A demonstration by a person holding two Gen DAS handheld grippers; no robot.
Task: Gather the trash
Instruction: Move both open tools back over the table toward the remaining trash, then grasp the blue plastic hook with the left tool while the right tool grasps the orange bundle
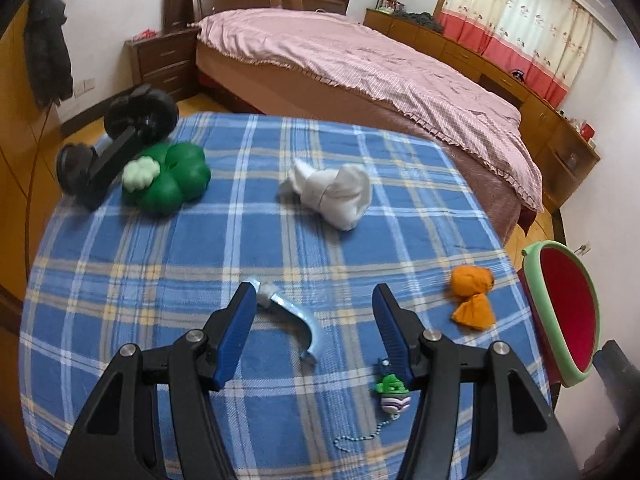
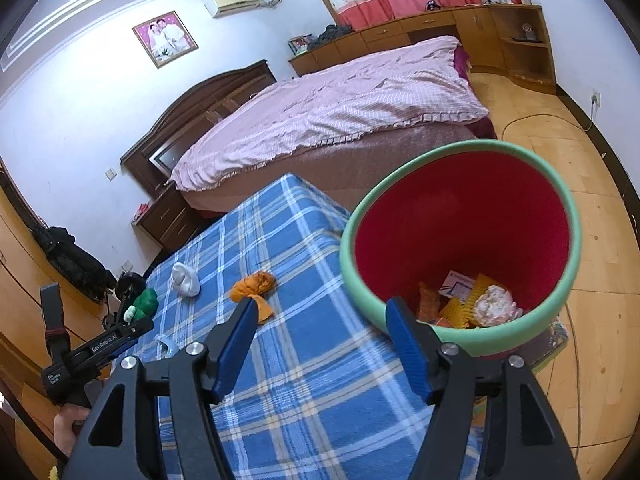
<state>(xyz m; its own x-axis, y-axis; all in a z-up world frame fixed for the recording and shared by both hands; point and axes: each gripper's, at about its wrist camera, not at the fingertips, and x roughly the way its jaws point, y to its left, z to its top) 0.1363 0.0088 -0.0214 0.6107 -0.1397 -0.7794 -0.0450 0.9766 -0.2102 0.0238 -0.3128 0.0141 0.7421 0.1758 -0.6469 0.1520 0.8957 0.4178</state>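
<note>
My left gripper [image 1: 314,298] is open and empty, low over the blue plaid table [image 1: 160,248]. A curved light-blue wrapper scrap [image 1: 294,318] lies between its fingers. A crumpled white tissue [image 1: 334,192] lies farther out at the middle, and an orange crumpled wrapper [image 1: 472,296] lies to the right. My right gripper [image 2: 320,312] is open and empty at the table's edge, right beside the red bin with a green rim [image 2: 460,240], which holds several bits of trash [image 2: 480,304]. The orange wrapper [image 2: 254,288] and white tissue [image 2: 186,278] also show there.
A green clover-shaped toy [image 1: 168,178] and a black roller device [image 1: 116,140] sit at the table's far left. A small green and purple keychain [image 1: 390,394] lies near my left gripper's right finger. The bin [image 1: 568,312] stands off the table's right edge. A bed [image 1: 360,64] lies beyond.
</note>
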